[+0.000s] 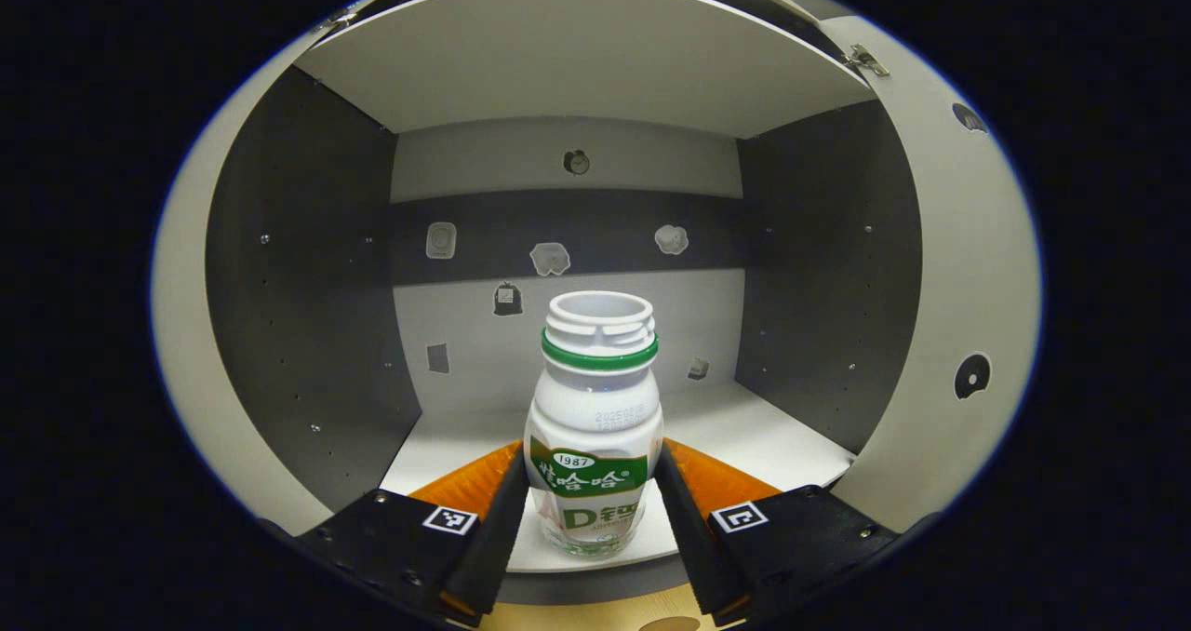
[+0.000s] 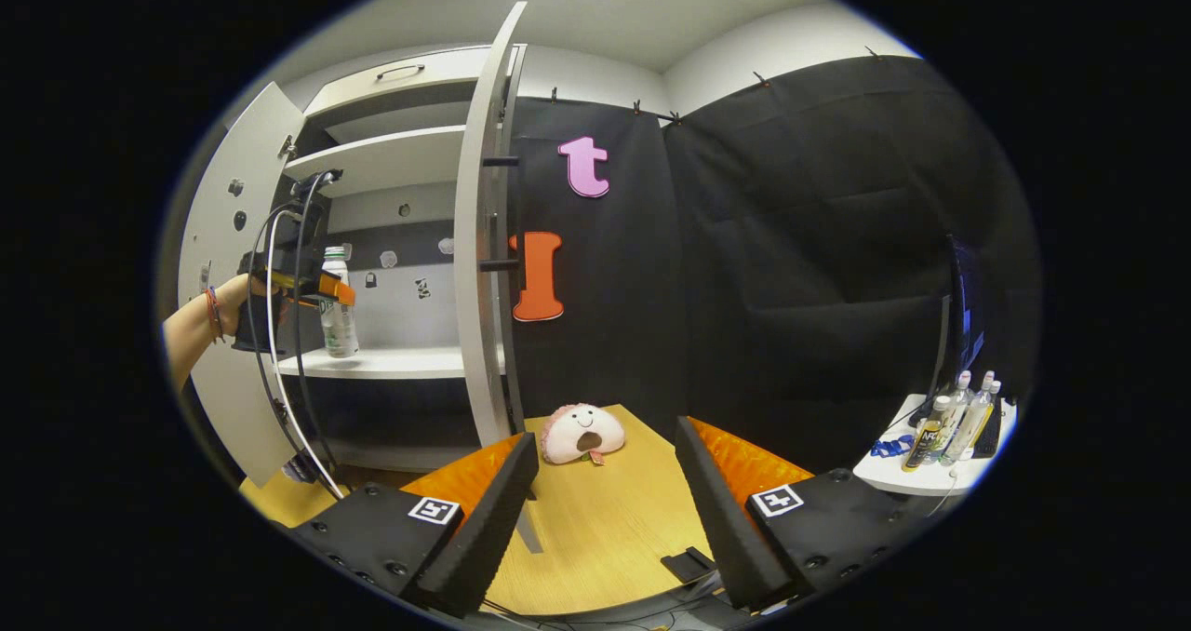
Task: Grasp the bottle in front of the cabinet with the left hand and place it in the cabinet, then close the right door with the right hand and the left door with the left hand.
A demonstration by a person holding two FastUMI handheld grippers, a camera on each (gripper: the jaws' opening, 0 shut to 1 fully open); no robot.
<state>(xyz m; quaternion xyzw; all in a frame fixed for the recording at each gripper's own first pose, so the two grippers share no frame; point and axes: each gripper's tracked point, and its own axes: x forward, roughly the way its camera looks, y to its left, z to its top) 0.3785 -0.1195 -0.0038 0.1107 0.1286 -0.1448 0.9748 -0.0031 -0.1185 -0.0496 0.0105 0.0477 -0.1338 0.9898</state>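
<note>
Two fingers of the left gripper (image 1: 594,510) clamped on the white plastic bottle with green label (image 1: 594,445), standing on the near cabinet shelf (image 1: 744,436); likely light, smooth, slippery, best held mid-body; right gripper (image 2: 605,510) gaping, empty

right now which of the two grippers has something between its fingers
The left gripper: its fingers sit either side of the white bottle on the cabinet shelf. The right gripper is open over the wooden table, holding nothing.
</note>
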